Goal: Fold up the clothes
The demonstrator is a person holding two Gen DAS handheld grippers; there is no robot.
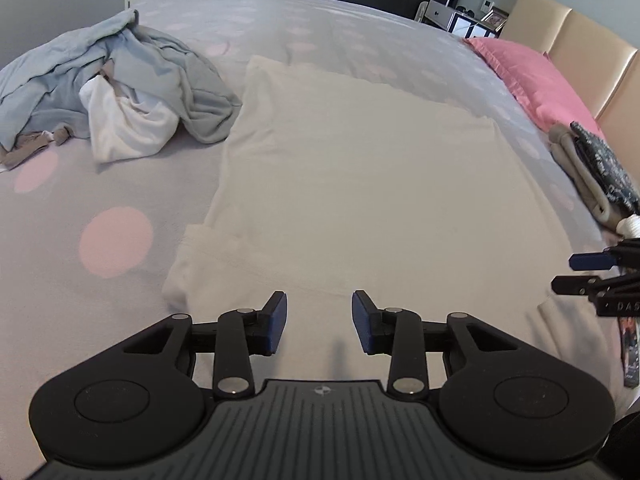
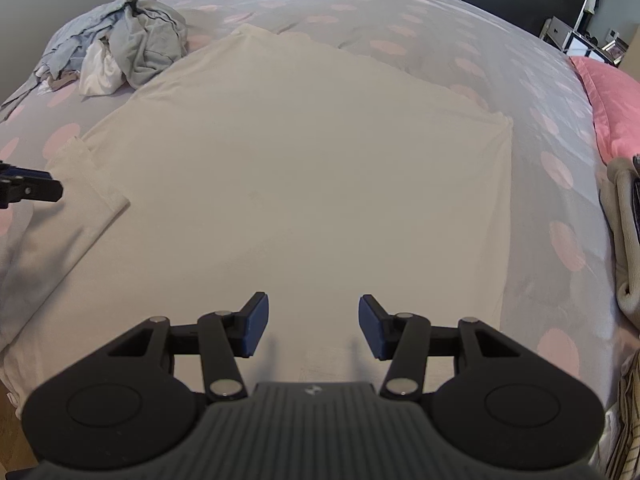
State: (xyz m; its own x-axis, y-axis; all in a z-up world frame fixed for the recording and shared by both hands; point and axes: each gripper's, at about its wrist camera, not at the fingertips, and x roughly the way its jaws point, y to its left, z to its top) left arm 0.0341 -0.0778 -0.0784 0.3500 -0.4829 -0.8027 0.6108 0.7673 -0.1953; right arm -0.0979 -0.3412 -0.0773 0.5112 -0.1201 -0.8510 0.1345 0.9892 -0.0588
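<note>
Over the cream shirt (image 1: 352, 168) spread on the bed (image 1: 80, 184), left gripper (image 1: 319, 322) and right gripper (image 2: 313, 326) hover apart and empty; each should pinch one near hem corner squarely before folding.

A bedroom: bed (image 1: 120, 208), pink pillow (image 1: 532, 76), headboard (image 1: 592, 52).

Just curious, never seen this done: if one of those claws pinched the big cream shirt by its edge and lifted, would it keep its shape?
Probably not. The cream shirt lies flat and thin on the bed, so it would likely droop. It looks light, and pushing would probably bunch it.
</note>
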